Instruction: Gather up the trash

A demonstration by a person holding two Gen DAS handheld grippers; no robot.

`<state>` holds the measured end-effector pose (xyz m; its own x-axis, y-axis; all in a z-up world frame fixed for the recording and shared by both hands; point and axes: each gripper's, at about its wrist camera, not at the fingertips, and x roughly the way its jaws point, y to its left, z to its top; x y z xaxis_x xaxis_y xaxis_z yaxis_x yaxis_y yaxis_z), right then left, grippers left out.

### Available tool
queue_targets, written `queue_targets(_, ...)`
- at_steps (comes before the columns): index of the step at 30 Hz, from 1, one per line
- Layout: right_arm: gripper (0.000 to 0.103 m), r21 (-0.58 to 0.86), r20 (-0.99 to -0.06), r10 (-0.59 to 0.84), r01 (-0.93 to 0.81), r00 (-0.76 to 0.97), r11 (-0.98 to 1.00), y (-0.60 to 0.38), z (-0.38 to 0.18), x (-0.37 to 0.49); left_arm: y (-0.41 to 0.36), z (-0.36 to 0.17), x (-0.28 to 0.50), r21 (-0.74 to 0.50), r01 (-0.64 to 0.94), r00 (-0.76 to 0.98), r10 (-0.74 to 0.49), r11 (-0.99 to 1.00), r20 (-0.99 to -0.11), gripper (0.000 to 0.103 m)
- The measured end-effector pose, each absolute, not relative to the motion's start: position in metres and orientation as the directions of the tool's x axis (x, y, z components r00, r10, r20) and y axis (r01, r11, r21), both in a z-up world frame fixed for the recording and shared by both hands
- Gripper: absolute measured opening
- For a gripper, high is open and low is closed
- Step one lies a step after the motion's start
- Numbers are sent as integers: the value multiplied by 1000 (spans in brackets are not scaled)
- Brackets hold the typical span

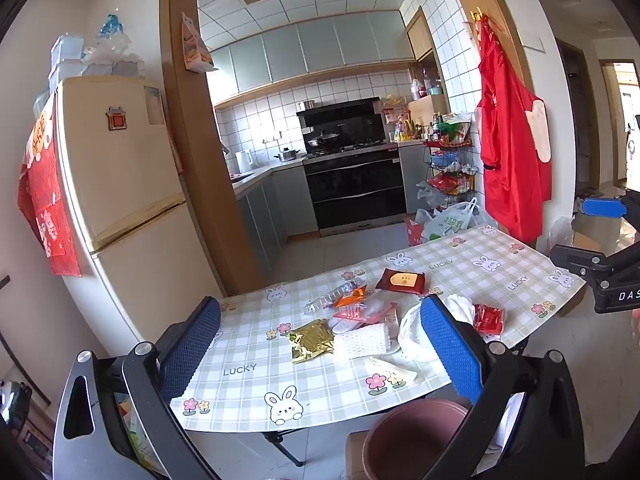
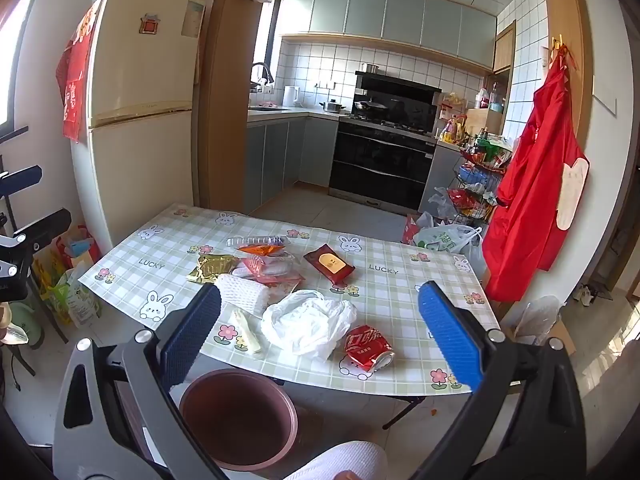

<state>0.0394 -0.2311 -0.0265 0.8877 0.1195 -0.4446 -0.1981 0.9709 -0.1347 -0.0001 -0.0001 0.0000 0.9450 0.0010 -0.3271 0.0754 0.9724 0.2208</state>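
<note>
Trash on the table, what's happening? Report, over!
Both hand-held grippers, left and right, open, empty. Trash all on table. Brown bin below, nothing blocking.

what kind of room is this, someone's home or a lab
Most likely a lived-in home kitchen and dining nook. A fridge stands beside a tiled cooking area with a stove, a red apron hangs on the wall, and a folding table in a bunny-print cloth holds wrappers.
</note>
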Motion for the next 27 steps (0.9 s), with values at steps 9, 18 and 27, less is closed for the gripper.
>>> queue_targets(9, 97, -128, -442, 124, -199, 888, 972, -230, -25, 38, 0, 0, 0, 227, 74, 946, 4, 971, -323, 98)
queue_targets(18, 97, -127, -442, 123, -197, 889, 972, -231, -22, 39, 0, 0, 0, 227, 74, 946, 3, 971, -323, 98)
queue_targets(27, 97, -128, -440, 122, -197, 890, 972, -230, -21, 38, 0, 0, 0, 229, 74, 947, 4, 971, -322, 98)
